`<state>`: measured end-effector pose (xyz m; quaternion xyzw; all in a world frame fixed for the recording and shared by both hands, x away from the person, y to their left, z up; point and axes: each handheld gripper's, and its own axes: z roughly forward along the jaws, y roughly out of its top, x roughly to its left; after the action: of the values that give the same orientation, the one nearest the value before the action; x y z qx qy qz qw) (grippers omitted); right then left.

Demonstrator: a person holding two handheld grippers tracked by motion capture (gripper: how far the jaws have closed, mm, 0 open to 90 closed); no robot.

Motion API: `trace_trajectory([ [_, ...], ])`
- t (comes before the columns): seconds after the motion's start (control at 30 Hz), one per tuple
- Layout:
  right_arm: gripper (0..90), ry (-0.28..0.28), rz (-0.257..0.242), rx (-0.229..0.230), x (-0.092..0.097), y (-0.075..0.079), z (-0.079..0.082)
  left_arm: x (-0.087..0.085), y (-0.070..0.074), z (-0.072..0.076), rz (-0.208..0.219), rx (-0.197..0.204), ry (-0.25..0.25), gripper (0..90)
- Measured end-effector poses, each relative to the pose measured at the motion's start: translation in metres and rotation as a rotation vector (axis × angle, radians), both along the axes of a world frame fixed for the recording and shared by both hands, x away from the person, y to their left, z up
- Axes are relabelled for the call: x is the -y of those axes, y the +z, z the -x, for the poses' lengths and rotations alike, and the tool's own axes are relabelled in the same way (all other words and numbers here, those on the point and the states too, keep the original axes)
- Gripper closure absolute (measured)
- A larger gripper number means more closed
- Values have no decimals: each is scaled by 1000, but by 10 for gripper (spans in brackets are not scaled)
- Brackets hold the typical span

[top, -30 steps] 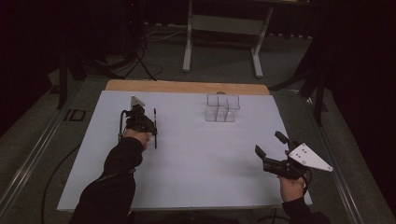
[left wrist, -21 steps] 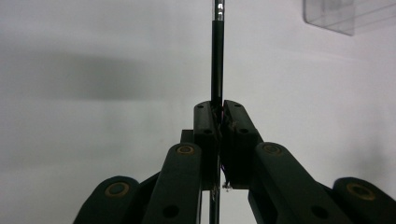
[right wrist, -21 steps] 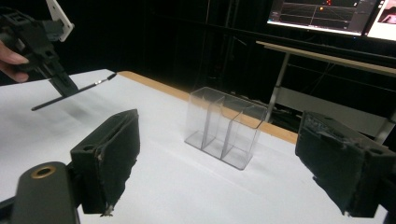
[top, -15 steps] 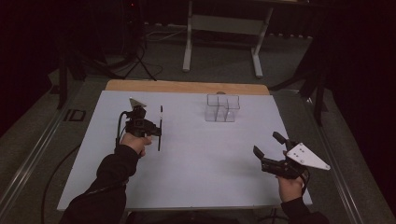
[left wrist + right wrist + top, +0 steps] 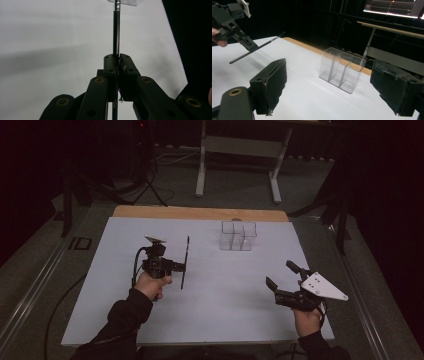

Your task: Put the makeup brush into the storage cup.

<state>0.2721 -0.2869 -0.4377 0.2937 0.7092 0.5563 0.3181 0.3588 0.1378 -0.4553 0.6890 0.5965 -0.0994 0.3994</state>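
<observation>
Fig.: my left gripper point(image 5: 176, 266) is clenched on a thin black rod point(image 5: 185, 262), gripped near its middle; rod held clear above the white table sheet point(image 5: 100, 295), w/ one end pointing toward the far edge and the other back toward me. In the left gripper view the rod point(image 5: 116, 32) runs straight up from between the pressed pads. My right gripper point(image 5: 284, 279) hangs near the table's right front, jaws released, nothing between them. Clear compartment box point(image 5: 238, 235) stands on the sheet toward the far side, well apart from both; in the right gripper view the box point(image 5: 342, 70) sits between my open pads point(image 5: 272, 85).
</observation>
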Motion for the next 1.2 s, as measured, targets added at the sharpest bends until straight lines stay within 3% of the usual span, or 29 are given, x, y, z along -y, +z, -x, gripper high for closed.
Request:
trace_trajectory([
  [0.1,134,11,-4,-17,-4,2,-1,1,-2,4,35,21,-19,858],
  [0.2,134,56,-20,-47,-13,8,-3,4,1,9,46,89,-65,858],
  [0.4,134,80,-34,-148,-27,16,-18,13,2,14,78,163,-142,858],
  [0.5,134,127,-87,-166,-29,22,-25,18,2,17,93,202,-177,858],
  [0.57,134,165,-120,-184,-32,27,-28,19,1,18,125,223,-184,857],
  [0.6,135,166,-133,-195,-35,30,-30,21,0,18,115,229,-198,857],
  [0.73,135,188,-164,-272,-46,37,-40,25,0,20,148,265,-217,858],
  [0.8,138,236,-197,-319,-50,37,-45,27,1,21,143,282,-222,858],
  [0.93,157,218,-189,-357,-61,34,-51,27,3,23,182,331,-245,857],
  [1.0,263,224,-187,-378,-65,32,-54,28,5,24,177,357,-248,857],
  [1.03,255,229,-192,-388,-67,30,-55,29,5,25,195,369,-257,857],
  [1.2,356,312,-294,-486,-70,25,-68,36,7,26,206,390,-299,857],
])
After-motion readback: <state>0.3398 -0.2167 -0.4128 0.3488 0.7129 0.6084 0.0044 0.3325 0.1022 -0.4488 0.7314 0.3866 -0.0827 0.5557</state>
